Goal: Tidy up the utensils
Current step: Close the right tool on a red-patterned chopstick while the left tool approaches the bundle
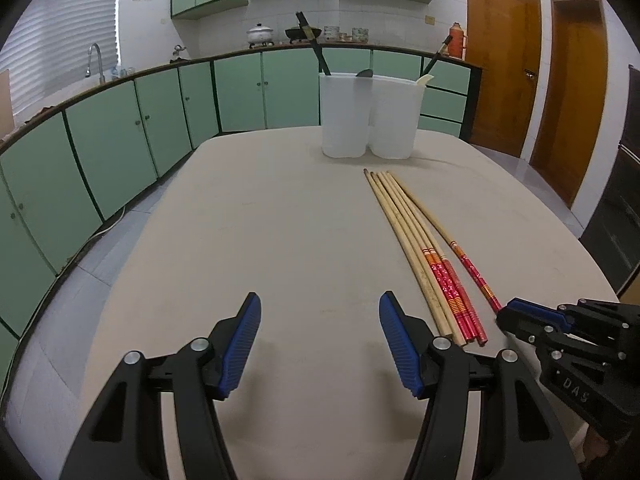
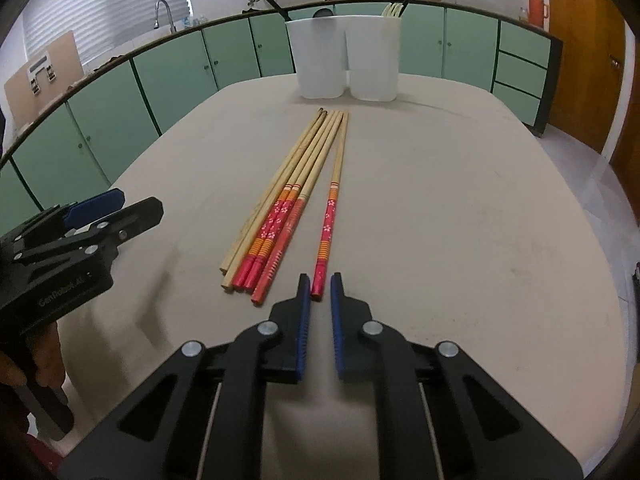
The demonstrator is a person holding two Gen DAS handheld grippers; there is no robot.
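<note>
On the bench (image 2: pixel 460 208), two white holders (image 2: pixel 344 60) stand beyond a bundle of chopsticks (image 2: pixel 280 200); the left tool (image 1: pixel 320 344) hovers wide open and empty, the right tool (image 2: pixel 320 286) nearly closed around the red, flower-patterned end of a lone chopstick (image 2: pixel 330 216).

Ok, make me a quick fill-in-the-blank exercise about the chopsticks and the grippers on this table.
1. The lone chopstick has its red end between the fingers of the ____ gripper.
2. The left gripper is ____ with nothing between its fingers.
3. The white holder has ____ compartments.
4. The bundle of chopsticks lies on the ____.

Missing words: right; open; two; table
</note>
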